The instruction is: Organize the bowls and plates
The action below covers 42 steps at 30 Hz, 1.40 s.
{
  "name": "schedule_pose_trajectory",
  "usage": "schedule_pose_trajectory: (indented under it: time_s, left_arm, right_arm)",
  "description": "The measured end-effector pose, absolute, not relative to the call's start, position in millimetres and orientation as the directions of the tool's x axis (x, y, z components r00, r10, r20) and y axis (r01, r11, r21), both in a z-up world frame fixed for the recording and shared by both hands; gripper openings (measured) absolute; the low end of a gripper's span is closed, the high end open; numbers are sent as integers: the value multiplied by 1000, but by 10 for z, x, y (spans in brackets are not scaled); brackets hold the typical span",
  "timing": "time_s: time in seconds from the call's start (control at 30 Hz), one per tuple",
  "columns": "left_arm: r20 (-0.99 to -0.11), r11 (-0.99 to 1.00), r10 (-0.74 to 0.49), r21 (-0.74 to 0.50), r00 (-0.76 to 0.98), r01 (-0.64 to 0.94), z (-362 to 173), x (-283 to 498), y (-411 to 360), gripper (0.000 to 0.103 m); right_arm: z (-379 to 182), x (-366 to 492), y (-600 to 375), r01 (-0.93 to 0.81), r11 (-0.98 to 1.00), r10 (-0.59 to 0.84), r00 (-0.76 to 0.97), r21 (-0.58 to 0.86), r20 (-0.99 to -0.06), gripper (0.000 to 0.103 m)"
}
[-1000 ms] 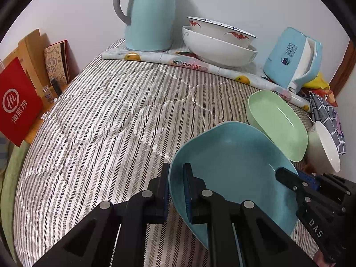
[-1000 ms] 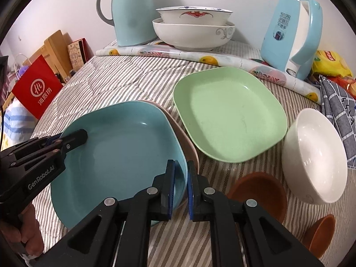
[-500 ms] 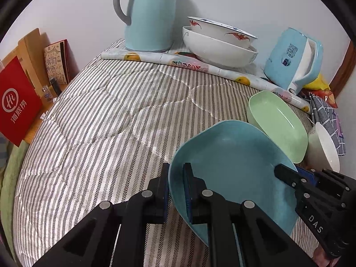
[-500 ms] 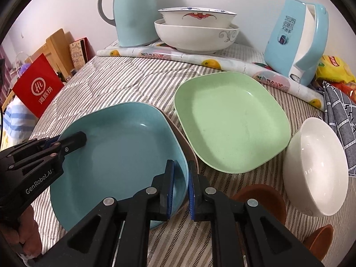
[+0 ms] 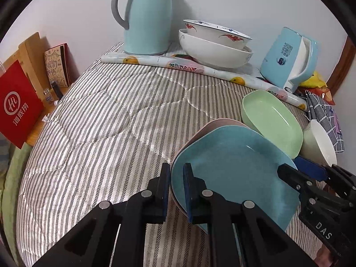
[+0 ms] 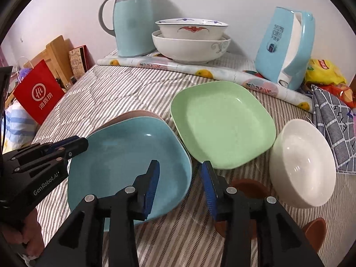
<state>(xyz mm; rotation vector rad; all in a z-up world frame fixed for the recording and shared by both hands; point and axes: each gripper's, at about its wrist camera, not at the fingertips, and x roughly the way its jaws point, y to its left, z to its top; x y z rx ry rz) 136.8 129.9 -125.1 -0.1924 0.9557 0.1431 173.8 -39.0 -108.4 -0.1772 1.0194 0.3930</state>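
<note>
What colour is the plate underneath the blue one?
Pinkish-brown plate, only its rim showing, clearest in the left wrist view.

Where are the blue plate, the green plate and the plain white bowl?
blue plate [image 6: 124, 162]: right wrist view, centre of its inside.
green plate [image 6: 222, 129]: right wrist view, flat middle.
plain white bowl [image 6: 304, 164]: right wrist view, inner wall.

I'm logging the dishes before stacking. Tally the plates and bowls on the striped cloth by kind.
Plates: 3 (blue plate, pink plate, green plate)
White bowls: 3 (patterned bowl, large bowl, plain bowl)
Brown bowls: 2
Total: 8
</note>
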Motion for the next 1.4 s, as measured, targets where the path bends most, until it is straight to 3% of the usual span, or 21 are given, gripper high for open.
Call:
schedule_pose_trajectory:
  time_s: [0.17, 0.23, 0.3, 0.5, 0.57, 0.77, 0.87, 0.97, 1.1, 1.23, 1.4]
  left_arm:
    - [-821, 972, 35, -106, 570, -212, -1246, 1348, 1294, 12]
    - [-819, 971, 35, -107, 573, -212, -1237, 1345, 1290, 13]
    - [-817, 972, 32, -109, 575, -209, -1227, 1343, 1284, 13]
    - [-818, 973, 26, -112, 575, -203, -1240, 1371, 1287, 13]
    - [-818, 972, 25, -114, 575, -204, -1242, 1379, 1290, 13]
    - [-819, 969, 18, -128, 573, -212, -1227, 1379, 1313, 14]
    - [-814, 969, 23, -125, 581, -213, -1173, 1357, 1298, 15]
    - [-802, 969, 32, -121, 597, -214, -1088, 1329, 1273, 26]
    - [-789, 971, 35, -118, 613, -207, -974, 1332, 1212, 26]
    - [-781, 976, 33, -110, 624, -190, -868, 1374, 1105, 26]
    - [-770, 981, 27, -102, 637, -165, -753, 1461, 939, 26]
  right_arm:
    - [-1158, 1670, -482, -376, 920, 269, 412, 107, -871, 38]
    - [-1191, 1666, -465, -380, 919, 275, 416, 110, -867, 21]
    - [-1205, 1679, -446, -364, 928, 240, 433, 75, -869, 13]
    - [-1238, 1766, -438, -357, 932, 222, 441, 57, -869, 9]
    - [-1249, 1771, -420, -365, 930, 213, 436, 44, -874, 10]
    - [-1193, 1757, -486, -361, 931, 214, 446, 44, -869, 32]
    - [-1159, 1742, -525, -358, 933, 208, 451, 37, -868, 32]
    - [-1088, 1718, -627, -345, 937, 216, 461, 51, -861, 32]
    - [-974, 1734, -788, -316, 947, 216, 482, 62, -849, 34]
    - [-849, 1762, -952, -280, 957, 210, 512, 69, -833, 44]
    - [-699, 1832, -1148, -239, 969, 191, 550, 66, -813, 48]
